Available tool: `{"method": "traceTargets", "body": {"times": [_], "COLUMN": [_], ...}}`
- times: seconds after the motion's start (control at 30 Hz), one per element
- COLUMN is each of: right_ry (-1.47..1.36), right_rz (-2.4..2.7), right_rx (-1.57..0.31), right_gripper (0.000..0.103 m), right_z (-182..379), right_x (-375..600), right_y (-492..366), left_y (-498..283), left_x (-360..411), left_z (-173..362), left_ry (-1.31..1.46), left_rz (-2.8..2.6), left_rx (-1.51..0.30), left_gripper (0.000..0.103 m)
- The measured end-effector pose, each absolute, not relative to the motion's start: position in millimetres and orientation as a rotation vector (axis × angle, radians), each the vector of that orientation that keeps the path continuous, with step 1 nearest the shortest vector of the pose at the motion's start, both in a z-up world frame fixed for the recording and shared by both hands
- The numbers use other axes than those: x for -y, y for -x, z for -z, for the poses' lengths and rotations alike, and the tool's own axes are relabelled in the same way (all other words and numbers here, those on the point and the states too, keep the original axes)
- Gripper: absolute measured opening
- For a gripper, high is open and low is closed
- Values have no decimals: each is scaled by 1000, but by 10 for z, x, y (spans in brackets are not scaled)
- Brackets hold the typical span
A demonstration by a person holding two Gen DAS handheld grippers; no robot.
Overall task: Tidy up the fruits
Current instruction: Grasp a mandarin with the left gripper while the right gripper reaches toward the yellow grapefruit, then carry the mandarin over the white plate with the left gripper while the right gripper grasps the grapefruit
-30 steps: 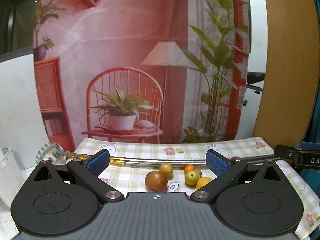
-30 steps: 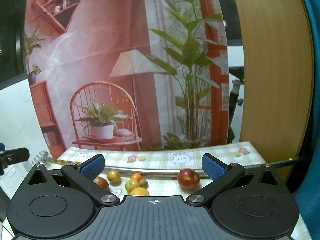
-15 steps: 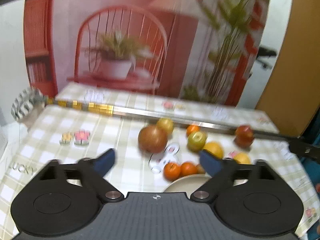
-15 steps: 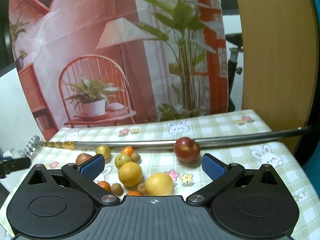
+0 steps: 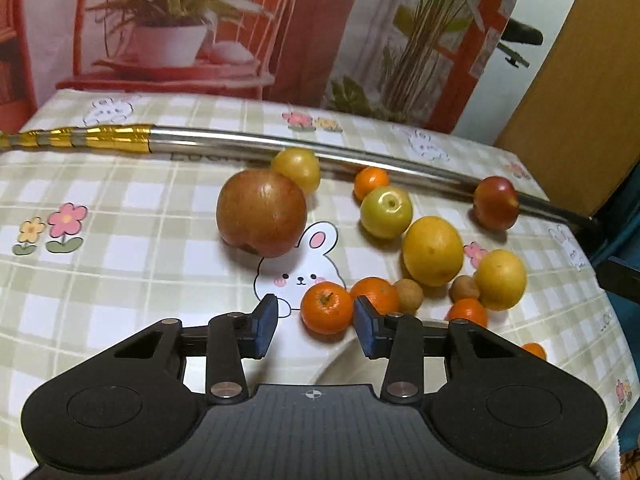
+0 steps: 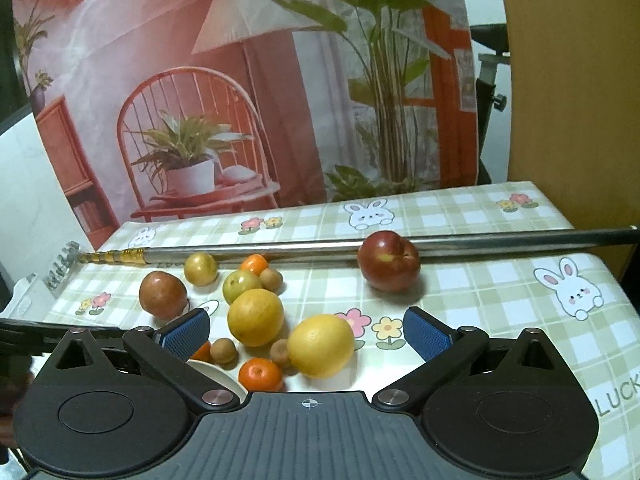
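Round, glossy fruit on checked cloth (image 5: 120, 280). Left gripper (image 5: 315, 322) closing around a dimpled tangerine (image 5: 326, 307), pads not yet pressing; right gripper (image 6: 306, 330) wide open, empty.

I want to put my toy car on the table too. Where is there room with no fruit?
Bare cloth lies left of the big brown apple, near the flower print, below the metal rod. More lies right of the red apple, around the bunny print. The middle is crowded: oranges, lemons and small brown fruits sit together, where the left claw is closing beside a tangerine.
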State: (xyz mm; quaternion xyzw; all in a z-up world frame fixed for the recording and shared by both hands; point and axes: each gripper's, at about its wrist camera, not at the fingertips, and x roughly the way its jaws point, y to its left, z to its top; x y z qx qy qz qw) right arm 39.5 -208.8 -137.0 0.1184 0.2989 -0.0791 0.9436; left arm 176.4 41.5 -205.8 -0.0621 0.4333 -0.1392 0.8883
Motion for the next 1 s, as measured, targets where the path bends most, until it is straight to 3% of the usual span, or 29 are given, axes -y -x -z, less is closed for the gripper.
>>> {"method": "traceTargets", "body": {"times": [0.5,0.6,1.0], "right_ry": [-270,-270,-173], "right_rz": [160,163,196], "right_rx": [-648,-648,-641], "right_gripper": [103,103,102], "right_z": [1518,1518,1680], "right_x": [2217,2219,2301], "right_y": [-526,-529,-541], "left_y": [-2029,-2029,-1778], "left_x": [-419,-438,-425], "left_z": [2325,2324,2132], "left_ry": [246,259,141], "left_rz": [379,384,323], "left_rx": [-980,-968,-857], "left_gripper": [40,35,35]}}
